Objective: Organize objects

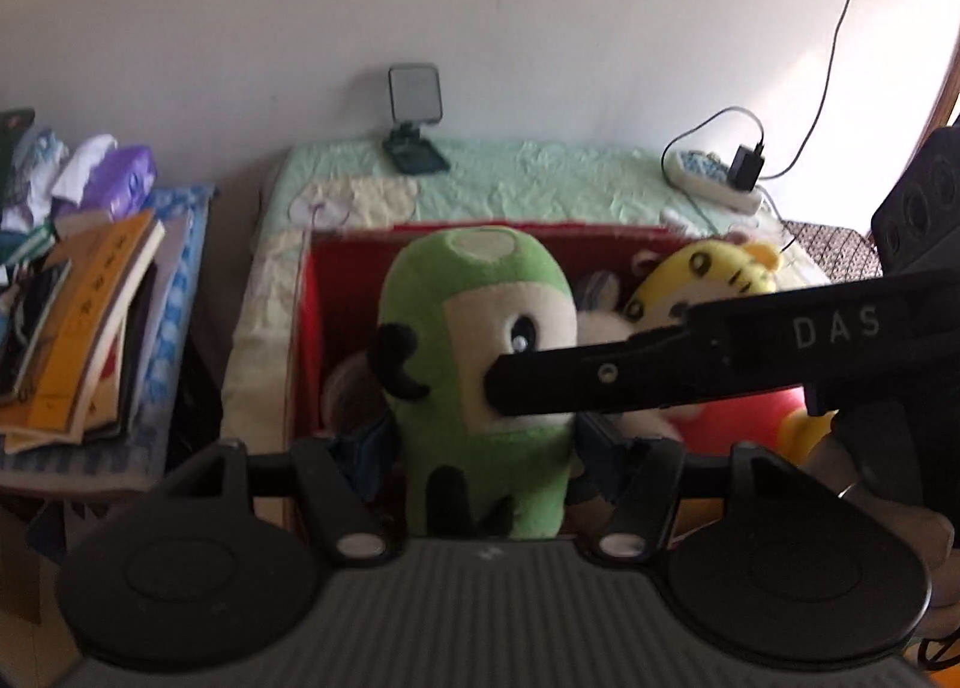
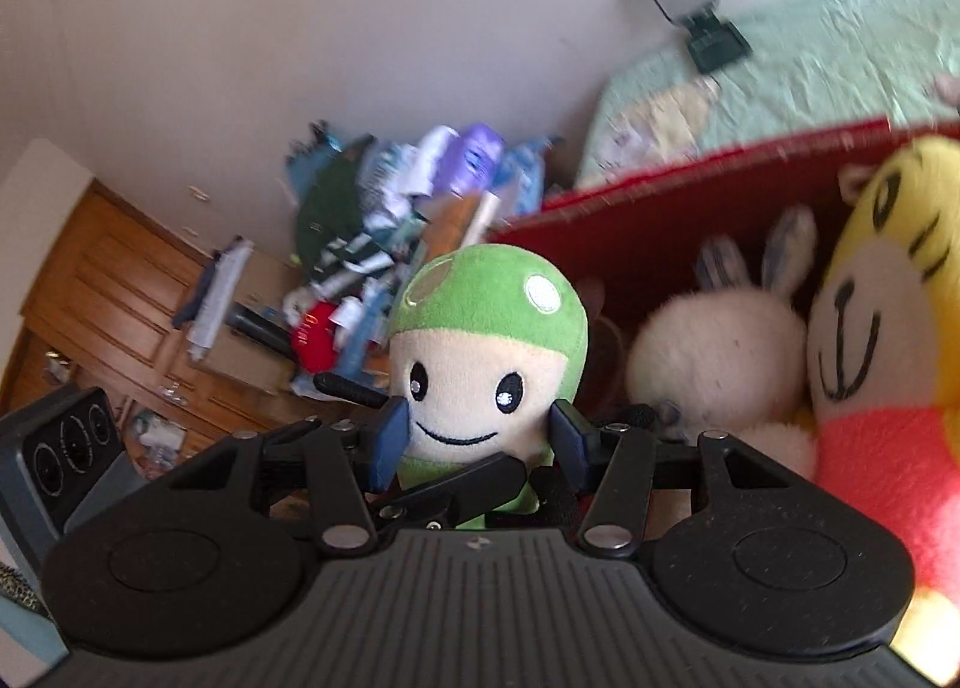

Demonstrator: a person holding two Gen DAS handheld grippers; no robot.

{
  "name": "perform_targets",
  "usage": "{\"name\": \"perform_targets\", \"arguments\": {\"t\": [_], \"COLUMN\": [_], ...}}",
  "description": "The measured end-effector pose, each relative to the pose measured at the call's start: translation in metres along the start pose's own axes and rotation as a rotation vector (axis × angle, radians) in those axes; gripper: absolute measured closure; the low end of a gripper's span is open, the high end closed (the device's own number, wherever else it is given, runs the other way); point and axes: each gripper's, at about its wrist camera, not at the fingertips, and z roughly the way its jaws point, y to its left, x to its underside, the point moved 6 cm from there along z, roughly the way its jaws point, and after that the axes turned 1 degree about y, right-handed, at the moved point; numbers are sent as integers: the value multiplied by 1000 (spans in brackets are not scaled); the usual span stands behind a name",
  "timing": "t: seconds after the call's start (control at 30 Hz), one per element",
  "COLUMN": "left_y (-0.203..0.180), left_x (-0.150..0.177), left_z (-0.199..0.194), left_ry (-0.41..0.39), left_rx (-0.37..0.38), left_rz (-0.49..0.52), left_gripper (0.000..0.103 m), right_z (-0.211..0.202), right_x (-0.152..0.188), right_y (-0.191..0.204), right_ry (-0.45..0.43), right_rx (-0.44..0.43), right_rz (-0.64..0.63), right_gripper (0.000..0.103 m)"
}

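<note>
1. The white letters "DAS" are showing on the black arm of the right tongs (image 1: 510, 388), which is reaching in from the right edge across the left wrist view; no other writing is coming through legibly, and the yellow book spine on the leaning stack of books (image 1: 78, 328) is carrying characters too blurred to read.
2. The left tongs (image 1: 480, 448) are standing with their blue pads apart on either side of the green plush toy (image 1: 480, 364), and whether the pads are pressing its body is not clear.
3. The right tongs (image 2: 480, 436) are sitting with blue pads at both cheeks of the green plush toy (image 2: 486, 370), apparently clamping its head.
4. The green toy is standing upright in the red box (image 1: 306, 340), near its left wall, with room remaining between toy and wall.
5. A white rabbit plush (image 2: 714, 370) and a yellow tiger plush (image 2: 882, 340) are filling the right side of the box, pressing against each other.
6. The box is resting on a wrinkled pale green quilted cover (image 1: 510, 184), with a stand-mounted device (image 1: 414, 118) and a power strip (image 1: 714, 178) well behind it.
7. The toys are looking soft and fuzzy; the tongs are matte black plastic with ribbed housing.
</note>
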Motion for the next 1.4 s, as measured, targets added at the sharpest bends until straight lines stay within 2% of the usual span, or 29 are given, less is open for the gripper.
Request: {"name": "perform_targets", "arguments": {"t": [0.2, 0.47, 0.67, 0.83, 0.9, 1.0, 1.1, 1.17, 1.27, 1.4], "left_y": [0, 3, 0, -5, -5, -4, -4, -5, -10, -21], "left_x": [11, 16, 17, 17, 16, 16, 15, 14, 12, 4], "left_z": [5, 1, 11, 18, 19, 17, 16, 12, 0, -16], "left_ry": [25, 39, 71, 92, 98, 105, 113, 110, 85, 37], "left_rx": [-9, -48, -92, -118, -121, -121, -134, -135, -132, -138], "left_rz": [19, 18, 18, 37, 38, 30, 29, 27, 31, 44], "left_gripper": [35, 34, 34, 34, 34, 34, 34, 34, 34, 31], "right_z": [18, 25, 31, 27, 21, 5, -6, -14, -30, -54], "right_x": [9, 11, 12, 17, 17, 15, 17, 19, 20, 20], "right_y": [-15, -15, -13, -17, -16, -18, -23, -23, -18, -17], "right_ry": [39, 39, 59, 69, 46, 5, -16, -31, -71, -121], "right_rx": [71, 53, 76, 51, 50, -3, 19, -1, -61, -66], "right_rz": [29, 46, 26, 65, 71, 111, 113, 120, 124, 116], "right_gripper": [50, 50, 49, 48, 49, 49, 48, 48, 48, 48]}}
